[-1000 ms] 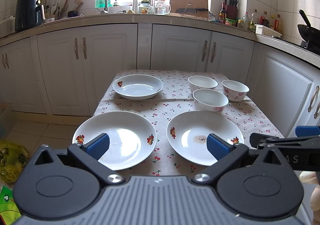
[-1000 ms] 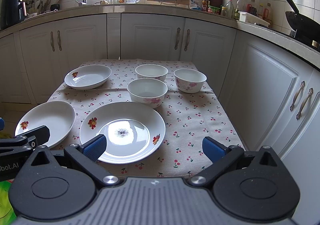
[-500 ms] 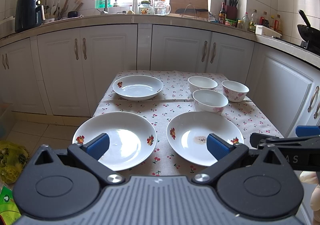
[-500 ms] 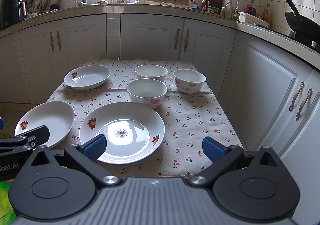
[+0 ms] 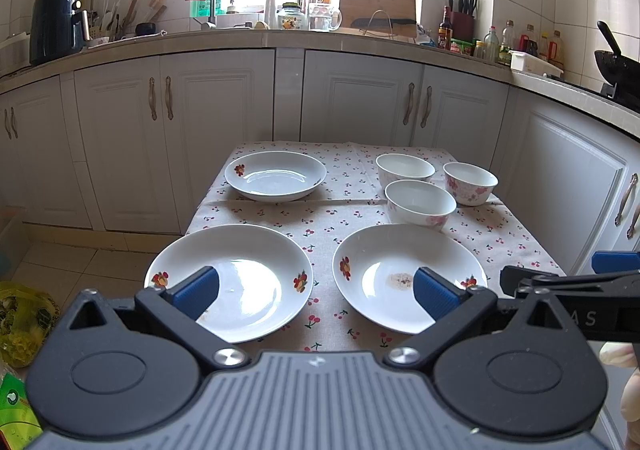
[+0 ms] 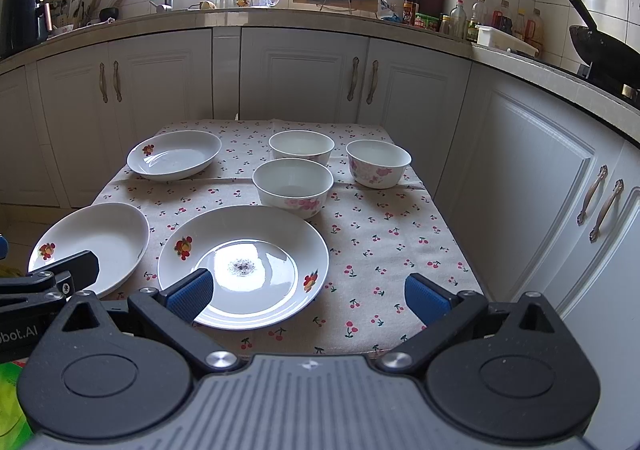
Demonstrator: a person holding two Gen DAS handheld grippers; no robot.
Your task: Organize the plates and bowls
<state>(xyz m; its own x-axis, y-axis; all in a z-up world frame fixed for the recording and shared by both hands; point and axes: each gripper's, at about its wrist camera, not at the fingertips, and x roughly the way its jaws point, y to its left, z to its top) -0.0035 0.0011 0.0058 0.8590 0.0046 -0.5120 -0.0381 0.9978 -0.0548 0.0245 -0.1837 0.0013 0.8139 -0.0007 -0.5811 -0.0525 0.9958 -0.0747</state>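
On a small table with a cherry-print cloth (image 5: pixel 320 210) lie three white plates with fruit decals: a near left plate (image 5: pixel 236 274), a near right plate (image 5: pixel 384 266) with a brown stain, and a far left plate (image 5: pixel 276 174). Three white bowls (image 5: pixel 420 202) with pink flowers stand at the far right. My left gripper (image 5: pixel 316 290) is open and empty above the table's near edge. My right gripper (image 6: pixel 306 292) is open and empty, with the stained plate (image 6: pixel 244 258) in front of its left finger.
White kitchen cabinets (image 5: pixel 180 130) and a cluttered counter run behind and to the right of the table. A wok (image 6: pixel 600 46) sits on the stove at right. A yellow bag (image 5: pixel 20 318) lies on the floor at left.
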